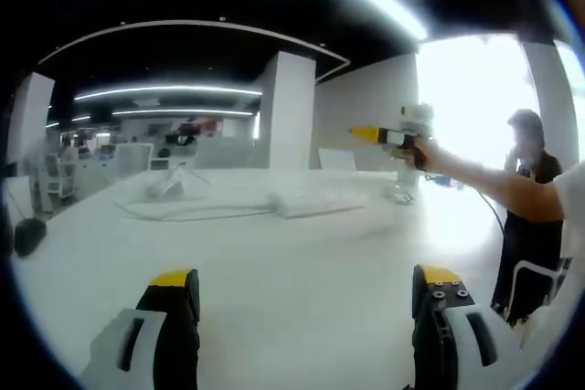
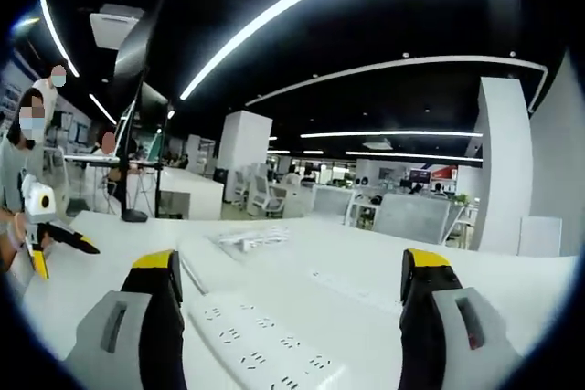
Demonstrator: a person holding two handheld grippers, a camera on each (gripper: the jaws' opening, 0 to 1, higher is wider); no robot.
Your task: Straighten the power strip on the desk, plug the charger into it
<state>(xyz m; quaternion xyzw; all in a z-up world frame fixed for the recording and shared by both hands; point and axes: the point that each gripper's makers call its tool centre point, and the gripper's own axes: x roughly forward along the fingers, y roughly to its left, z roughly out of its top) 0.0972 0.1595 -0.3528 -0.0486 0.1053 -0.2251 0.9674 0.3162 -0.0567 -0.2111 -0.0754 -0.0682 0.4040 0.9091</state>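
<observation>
A white power strip (image 2: 265, 340) lies on the white desk (image 2: 110, 271), low between the jaws of my right gripper (image 2: 294, 291), which is open and holds nothing. Farther back rests a small white bundle, perhaps the charger (image 2: 251, 240); I cannot tell for sure. My left gripper (image 1: 306, 288) is open and empty above bare desk (image 1: 302, 262). In the left gripper view the power strip (image 1: 315, 202) lies far across the desk with a thin cable (image 1: 183, 215) and the white bundle (image 1: 169, 187). The right gripper (image 1: 388, 138) hangs above the desk's far right, on an outstretched arm (image 1: 494, 191).
A person in black (image 1: 530, 166) stands at the desk's right end. A black object (image 1: 27, 235) sits at the left edge. In the right gripper view, my left gripper (image 2: 50, 239) is at the far left beside a person (image 2: 23, 152); a monitor on a stand (image 2: 137, 134) rises behind.
</observation>
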